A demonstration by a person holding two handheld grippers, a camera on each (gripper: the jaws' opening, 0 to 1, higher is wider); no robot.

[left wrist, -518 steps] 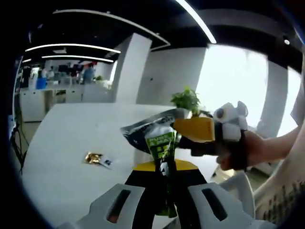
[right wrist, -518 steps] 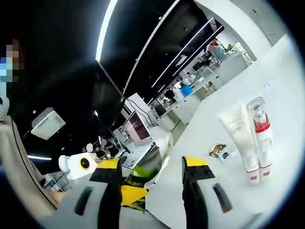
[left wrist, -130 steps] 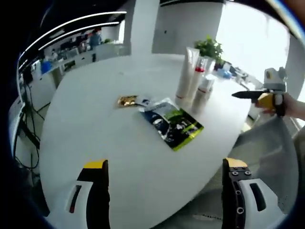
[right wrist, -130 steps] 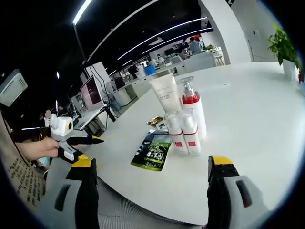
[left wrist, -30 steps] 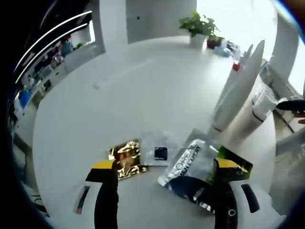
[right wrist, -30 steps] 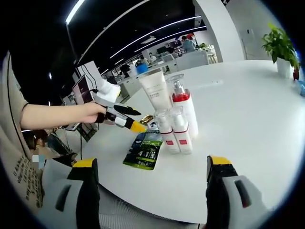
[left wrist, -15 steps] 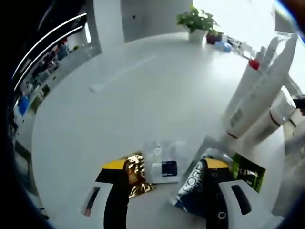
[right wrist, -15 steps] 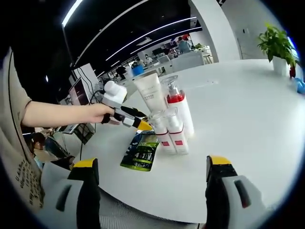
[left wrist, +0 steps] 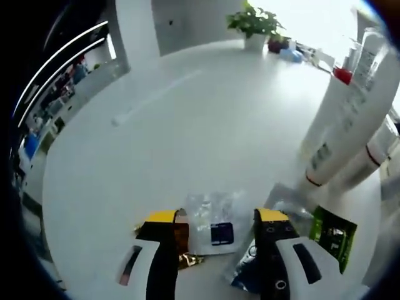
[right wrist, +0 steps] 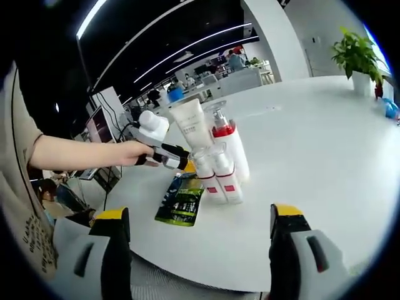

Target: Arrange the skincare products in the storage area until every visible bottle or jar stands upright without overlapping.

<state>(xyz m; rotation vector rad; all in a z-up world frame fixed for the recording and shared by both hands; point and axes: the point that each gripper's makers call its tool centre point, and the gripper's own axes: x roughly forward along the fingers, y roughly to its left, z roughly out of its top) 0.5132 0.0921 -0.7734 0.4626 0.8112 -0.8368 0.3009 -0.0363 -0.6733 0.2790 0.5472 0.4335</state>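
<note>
The left gripper (left wrist: 215,220), with yellow-tipped black jaws on white plastic bodies, hangs low over the smooth, matte white round tabletop (left wrist: 187,119), its jaws spread to either side of a small clear plastic sachet with a dark square print (left wrist: 212,225). No contact with the sachet can be made out. Just beside it, partly under the left jaw, lies a crinkled gold foil sachet (left wrist: 181,240). Under the right jaw lies a flat, glossy silver, black and green foil pouch (left wrist: 325,234). Close at the right of this view rises a tall white plastic tube standing on its cap (left wrist: 350,106), with a white bottle with a red band (left wrist: 375,153) beside it. A potted green plant (left wrist: 253,25) stands at the far edge of the tabletop.

The right gripper view takes in the whole cluster from farther off: the tube (right wrist: 190,125), a white pump bottle with a red collar and clear cap (right wrist: 226,140), and two short white bottles with red bands and clear caps (right wrist: 219,172), all upright and close together, with the foil pouch (right wrist: 181,200) lying flat just beside them. The left gripper (right wrist: 181,161) reaches in behind the bottles, held by a hand (right wrist: 134,153) on a bare forearm. The right gripper (right wrist: 200,234) hovers off the edge of the tabletop, jaws wide apart and holding nothing.
</note>
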